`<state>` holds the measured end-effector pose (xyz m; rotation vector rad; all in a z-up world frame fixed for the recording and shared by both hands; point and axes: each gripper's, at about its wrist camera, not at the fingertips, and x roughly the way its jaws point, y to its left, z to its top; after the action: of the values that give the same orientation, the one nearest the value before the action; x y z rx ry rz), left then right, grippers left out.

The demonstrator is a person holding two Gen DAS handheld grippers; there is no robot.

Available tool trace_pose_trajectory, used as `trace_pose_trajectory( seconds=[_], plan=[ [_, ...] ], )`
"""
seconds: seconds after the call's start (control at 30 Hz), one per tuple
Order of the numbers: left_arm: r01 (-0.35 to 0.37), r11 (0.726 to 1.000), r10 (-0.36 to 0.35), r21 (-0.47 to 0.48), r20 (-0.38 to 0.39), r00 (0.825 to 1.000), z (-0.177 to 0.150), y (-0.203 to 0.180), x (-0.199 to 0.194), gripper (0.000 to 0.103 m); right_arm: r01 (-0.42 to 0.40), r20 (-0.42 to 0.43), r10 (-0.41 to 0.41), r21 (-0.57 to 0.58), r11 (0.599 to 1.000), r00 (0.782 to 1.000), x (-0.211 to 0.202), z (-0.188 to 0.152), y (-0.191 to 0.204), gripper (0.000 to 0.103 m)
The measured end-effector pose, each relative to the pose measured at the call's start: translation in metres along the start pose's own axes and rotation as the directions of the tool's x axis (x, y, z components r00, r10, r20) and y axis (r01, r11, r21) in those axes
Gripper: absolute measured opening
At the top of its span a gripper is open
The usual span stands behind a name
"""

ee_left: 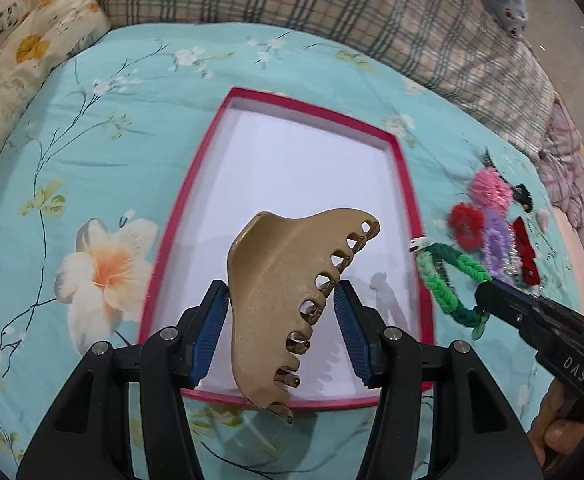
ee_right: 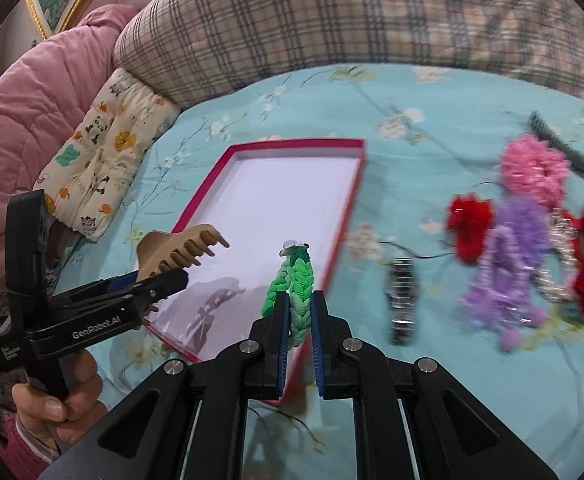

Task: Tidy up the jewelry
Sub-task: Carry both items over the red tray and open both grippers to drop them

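Tan hair claw [ee_left: 288,304] clamped in left gripper [ee_left: 282,320] hangs over the tray's [ee_left: 406,184] near edge; right gripper [ee_right: 297,316] pinches green braid [ee_right: 292,284] at the right edge.

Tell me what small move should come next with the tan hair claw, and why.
Probably lower the left gripper a little and open it, so the tan hair claw drops into the red box. The claw already hangs over the box's white bottom, which looks bare. The right gripper, holding the green braided band at the box's right rim, can follow.
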<state>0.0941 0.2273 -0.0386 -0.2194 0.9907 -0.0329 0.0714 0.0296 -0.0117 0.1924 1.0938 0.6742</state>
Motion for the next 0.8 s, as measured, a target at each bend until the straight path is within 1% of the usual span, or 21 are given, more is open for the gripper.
trace_pose_trajectory(
  seconds=[0.1,0.2,0.33,0.6,0.8],
  plan=[
    [-0.007,1.0,0.007,-0.005,-0.015,1.0,0.0,0.005,0.008,0.054,-0.02,-0.023,0.02,-0.007,1.0,1.0,0.018,0.002,0.01,0.01],
    [-0.026,1.0,0.026,-0.009,-0.035,0.999,-0.001,0.01,0.02,0.054,-0.024,-0.05,0.023,-0.019,1.0,0.998,0.036,0.002,0.018,0.01],
    [-0.039,0.999,0.038,-0.019,-0.06,0.997,-0.001,0.017,0.03,0.054,-0.026,-0.093,0.024,-0.016,1.0,0.995,0.055,-0.002,0.019,0.01],
    [-0.066,0.998,0.067,0.01,-0.069,0.995,-0.001,0.017,0.037,0.054,-0.042,-0.147,0.038,-0.026,0.999,0.988,0.071,-0.011,0.017,0.01],
    [-0.08,0.997,0.081,0.019,-0.075,0.994,-0.002,0.015,0.039,0.054,-0.041,-0.163,0.037,-0.023,0.999,0.986,0.075,-0.016,0.015,0.013]
  ],
)
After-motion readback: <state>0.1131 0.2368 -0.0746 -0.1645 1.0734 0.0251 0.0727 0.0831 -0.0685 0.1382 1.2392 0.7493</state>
